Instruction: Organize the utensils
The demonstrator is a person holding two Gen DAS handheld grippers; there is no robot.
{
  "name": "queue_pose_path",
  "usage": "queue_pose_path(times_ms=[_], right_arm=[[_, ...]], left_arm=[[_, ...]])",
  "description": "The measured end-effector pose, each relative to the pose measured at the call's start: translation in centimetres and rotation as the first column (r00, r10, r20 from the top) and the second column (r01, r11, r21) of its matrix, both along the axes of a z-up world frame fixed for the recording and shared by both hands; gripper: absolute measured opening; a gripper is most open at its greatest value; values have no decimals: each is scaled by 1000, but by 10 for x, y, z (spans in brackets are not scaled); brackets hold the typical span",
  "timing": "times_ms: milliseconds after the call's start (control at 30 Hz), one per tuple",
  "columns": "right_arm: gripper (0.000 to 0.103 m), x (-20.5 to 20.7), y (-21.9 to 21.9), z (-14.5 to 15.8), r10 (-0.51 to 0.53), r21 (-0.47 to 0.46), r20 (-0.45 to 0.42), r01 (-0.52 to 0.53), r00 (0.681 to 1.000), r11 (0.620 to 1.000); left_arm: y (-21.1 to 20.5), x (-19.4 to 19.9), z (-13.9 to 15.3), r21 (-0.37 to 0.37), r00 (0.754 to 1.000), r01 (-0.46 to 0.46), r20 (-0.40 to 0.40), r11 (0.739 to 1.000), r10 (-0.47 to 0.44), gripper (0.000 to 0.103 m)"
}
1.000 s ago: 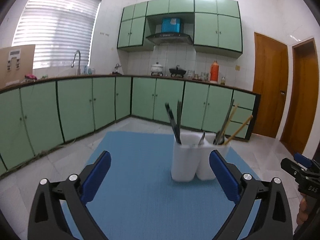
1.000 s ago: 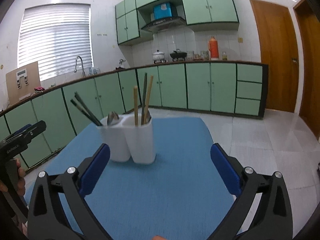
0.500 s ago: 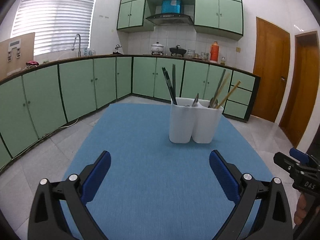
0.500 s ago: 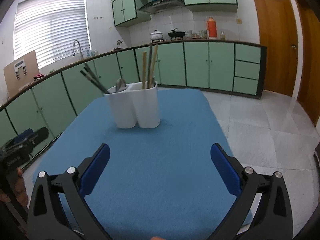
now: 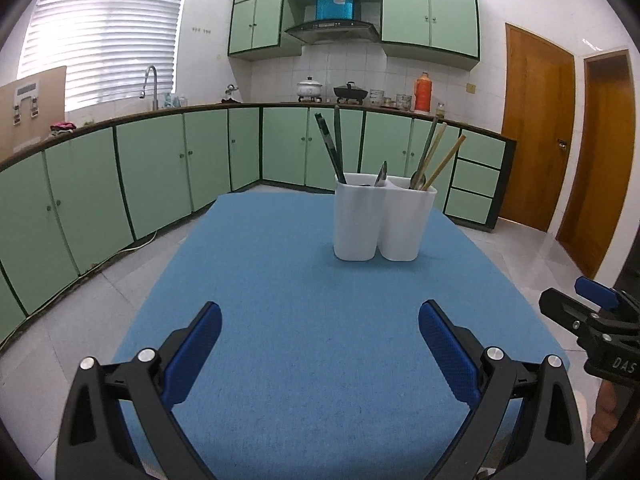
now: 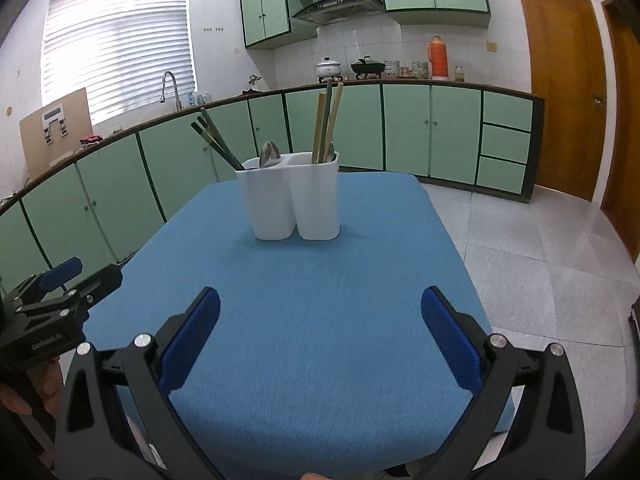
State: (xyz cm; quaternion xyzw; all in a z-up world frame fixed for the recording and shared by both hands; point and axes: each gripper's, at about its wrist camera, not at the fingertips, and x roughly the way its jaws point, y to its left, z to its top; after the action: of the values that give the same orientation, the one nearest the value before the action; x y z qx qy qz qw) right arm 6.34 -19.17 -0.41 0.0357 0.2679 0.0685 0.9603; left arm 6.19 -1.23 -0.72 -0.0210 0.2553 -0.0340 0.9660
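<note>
Currently both claws empty, fingers spread wide. Left claw [image 5: 320, 344] low over near edge of tabletop [image 5: 280, 280], aimed straight at holder [image 5: 382, 220]. Right claw [image 6: 320, 340] likewise, just right of its partner, holder [image 6: 294, 200] slightly left of its axis.

Holder: white, two compartments, upright at far middle of blue tabletop, well apart from both claws. Left compartment: dark chopsticks [image 5: 330, 146] leaning left, plus spoon [image 6: 268, 155] against the divider. Right compartment: bamboo chopsticks [image 6: 330, 120], one greenish stick among them, second spoon bowl low inside.

No loose utensils anywhere on tabletop. Judged: sorting finished or nearly so; claws parked back and wide apart because nothing left to grip.
</note>
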Motion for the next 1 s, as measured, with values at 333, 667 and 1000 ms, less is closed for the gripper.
queue_pose_path(times_ms=[333, 667, 1000], right_arm=[[98, -4, 0, 14, 4, 10, 56, -5, 998, 1000], [98, -1, 1, 14, 9, -1, 66, -9, 998, 1000], [98, -2, 2, 17, 18, -13, 81, -17, 997, 1000]], left_arm=[[-6, -5, 14, 5, 999, 18, 50, 1000, -18, 97], [-6, -4, 17, 6, 998, 15, 60, 1000, -15, 97], [-2, -10, 20, 4, 997, 11, 73, 1000, -11, 97]])
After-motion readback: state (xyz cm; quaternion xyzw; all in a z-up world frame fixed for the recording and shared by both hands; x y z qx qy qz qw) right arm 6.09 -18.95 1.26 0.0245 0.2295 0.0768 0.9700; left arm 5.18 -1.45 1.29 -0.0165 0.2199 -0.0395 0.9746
